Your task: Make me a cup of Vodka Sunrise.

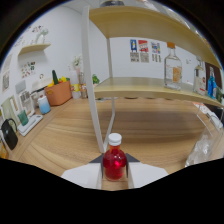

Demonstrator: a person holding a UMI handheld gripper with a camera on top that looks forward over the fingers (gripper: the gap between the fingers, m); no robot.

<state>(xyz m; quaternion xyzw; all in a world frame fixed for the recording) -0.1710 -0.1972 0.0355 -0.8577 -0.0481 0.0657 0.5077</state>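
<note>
A small bottle (114, 162) of clear, rounded glass or plastic holds a bright red liquid and wears a smooth white screw cap; it stands upright between the two fingers of the gripper (114, 172), whose pale, flat-faced pads flank its body on both sides; the jaws are drawn in narrow, close against the bottle's shoulders, and appear to press on it from left and right, though the contact line itself is partly hidden by the bottle's bulge, so the grip is probable rather than certain; the bottle's lower part sits low between the fingers with a strip of the wood-grain counter (145, 125) showing beneath it; that counter is a warm, matte timber surface with long parallel grain; beyond the fingers rises a white post of a light wooden shelf unit (150, 87), its boards thin and pale-edged; on the shelf, well beyond the gripper and to the right, stands a tall clear glass bottle (173, 67) with a square shoulder and an orange label; far off to the left sits a terracotta-coloured tub (58, 92); crinkled clear plastic (202, 150) lies on the counter to the right of the fingers.
</note>
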